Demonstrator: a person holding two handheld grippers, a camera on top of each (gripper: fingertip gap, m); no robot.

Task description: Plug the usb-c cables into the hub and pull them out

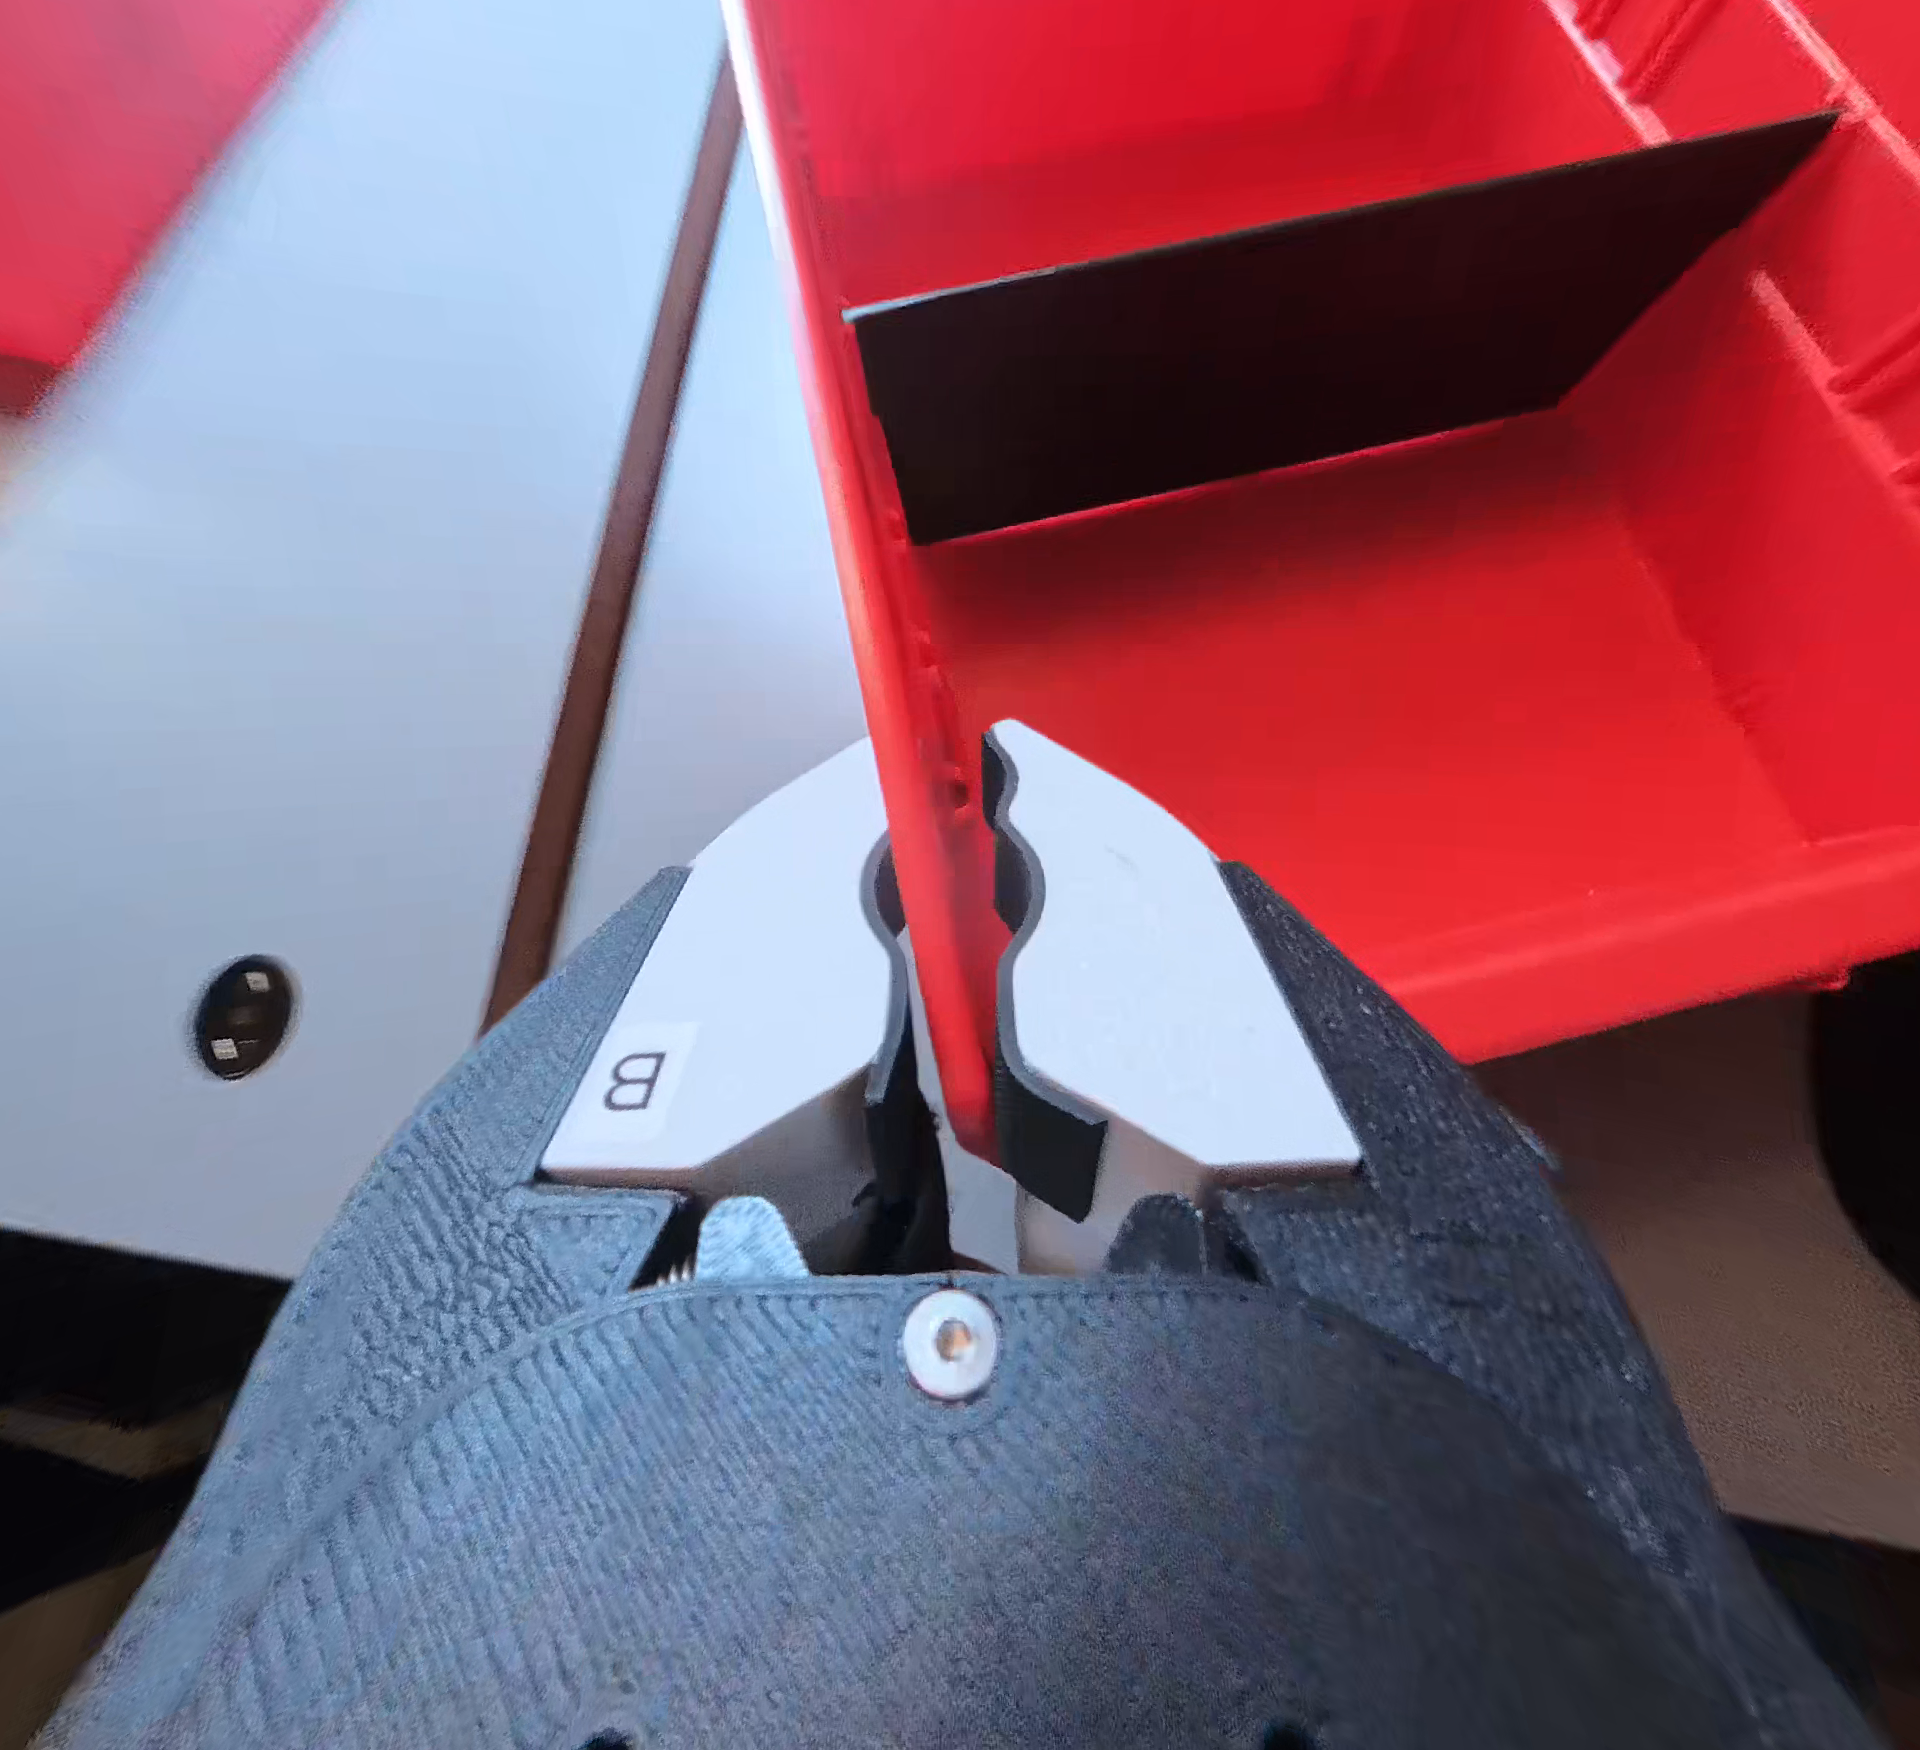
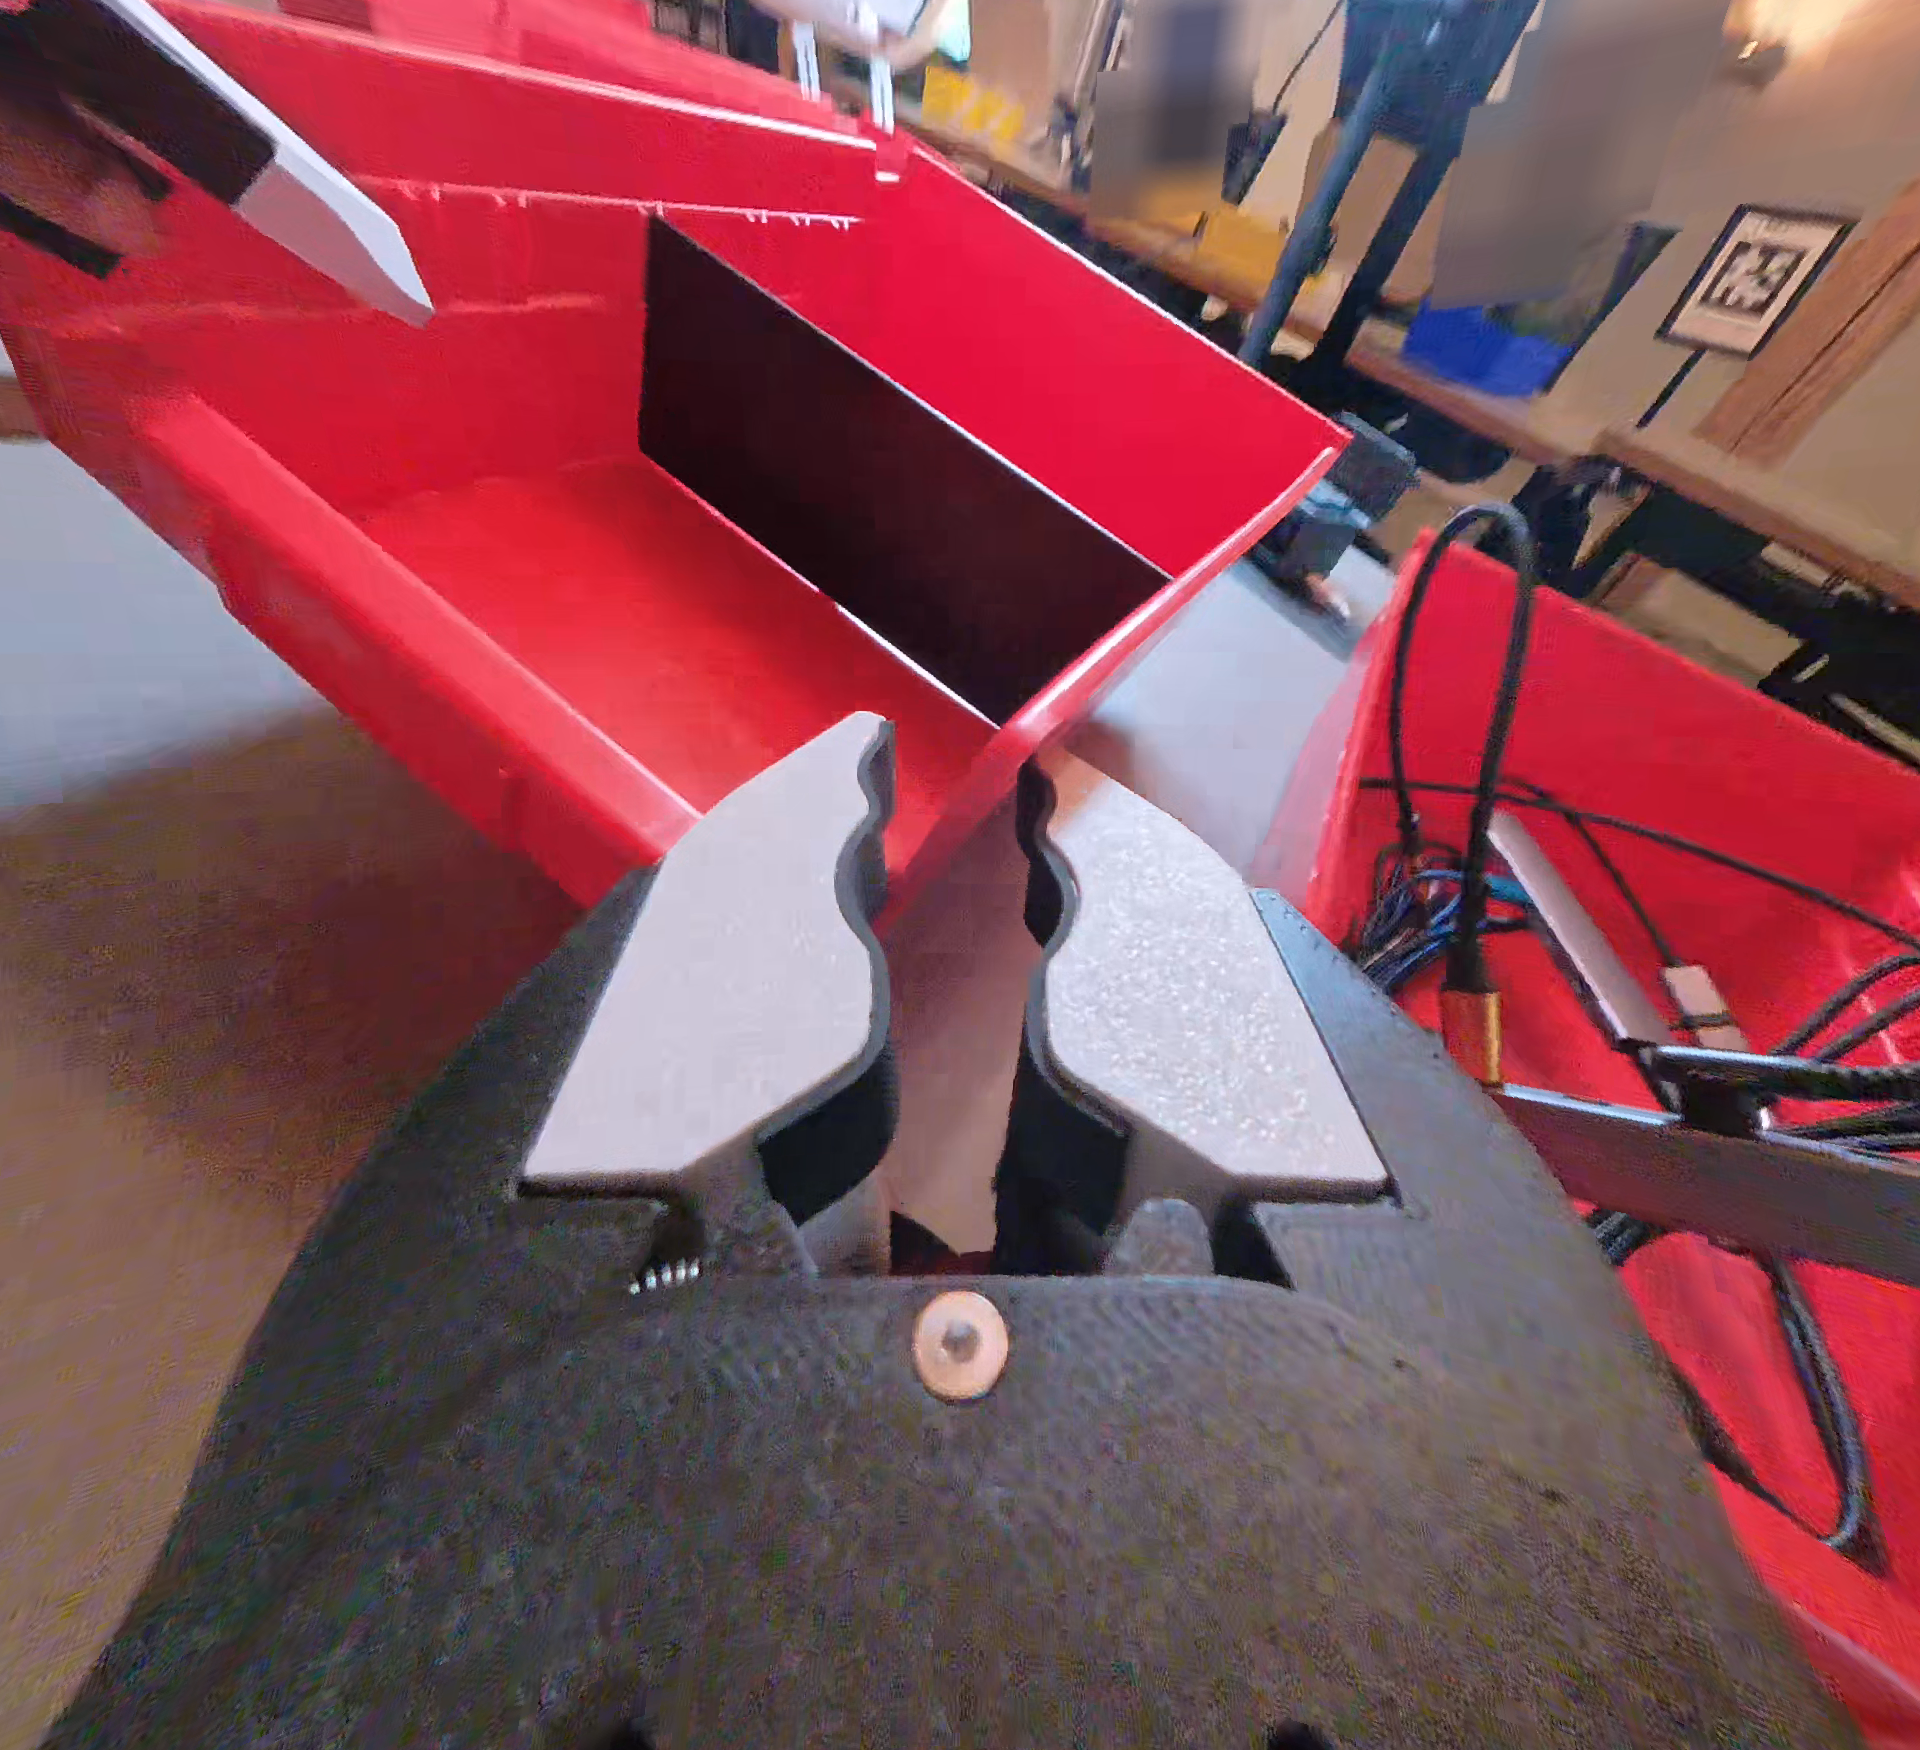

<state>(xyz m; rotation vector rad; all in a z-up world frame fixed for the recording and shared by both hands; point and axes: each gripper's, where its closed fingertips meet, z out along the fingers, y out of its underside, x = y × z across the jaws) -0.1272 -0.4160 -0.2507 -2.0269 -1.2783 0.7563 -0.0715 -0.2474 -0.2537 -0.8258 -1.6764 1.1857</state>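
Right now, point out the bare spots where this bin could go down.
Free: the grey tabletop left of the held red bin, up to the other red bin at the far left. Also the brown surface under the bin's near end. Crowded: the red tray of cables and hub.

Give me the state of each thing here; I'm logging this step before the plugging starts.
Left claw: shut on the red bin's side wall.
Right claw: clamped on the red bin's opposite wall.
Red bin: empty, tilted, held by both claws.
Black divider: upright, splitting the bin in two compartments.
Second red bin: holds the tangled cables.
Cables: loose, tangled.
Hub: lying in the second bin among the cables.
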